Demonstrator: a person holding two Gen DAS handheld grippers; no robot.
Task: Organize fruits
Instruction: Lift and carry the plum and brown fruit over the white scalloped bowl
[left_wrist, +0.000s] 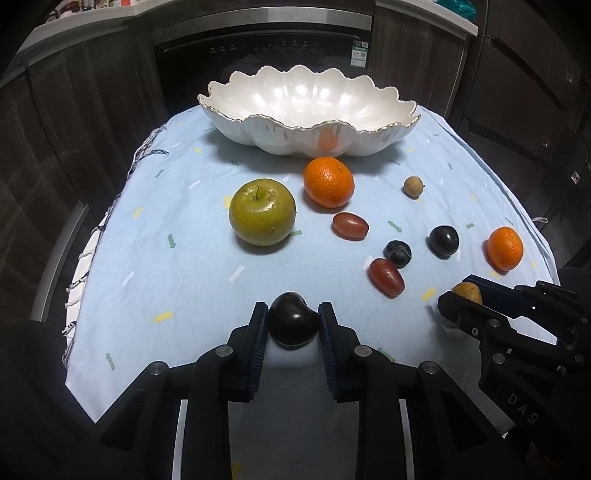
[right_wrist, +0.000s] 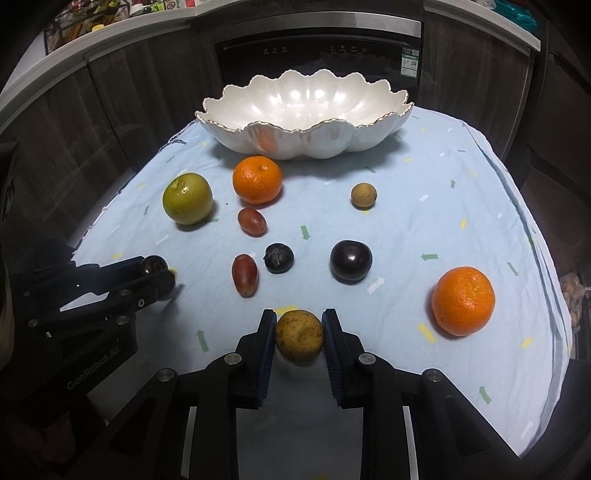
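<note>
My left gripper (left_wrist: 293, 314) is shut on a dark cherry (left_wrist: 293, 325) at the near edge of the cloth; it also shows in the right wrist view (right_wrist: 162, 275). My right gripper (right_wrist: 300, 321) is shut on a tan longan (right_wrist: 300, 338), seen from the left wrist view too (left_wrist: 468, 291). A white scalloped bowl (left_wrist: 258, 98) (right_wrist: 255, 94) stands empty at the back. On the cloth lie a green apple (left_wrist: 262, 212) (right_wrist: 187, 198), two oranges (left_wrist: 328, 181) (right_wrist: 463, 301), two red grapes (left_wrist: 350, 226) (left_wrist: 386, 277), two dark plums (left_wrist: 443, 240) (left_wrist: 397, 253) and another longan (left_wrist: 413, 186).
A light blue patterned cloth (left_wrist: 184, 266) covers the small table; its edges drop off left, right and near. Dark wood cabinets (left_wrist: 85, 122) and a black oven (left_wrist: 266, 40) stand behind the table.
</note>
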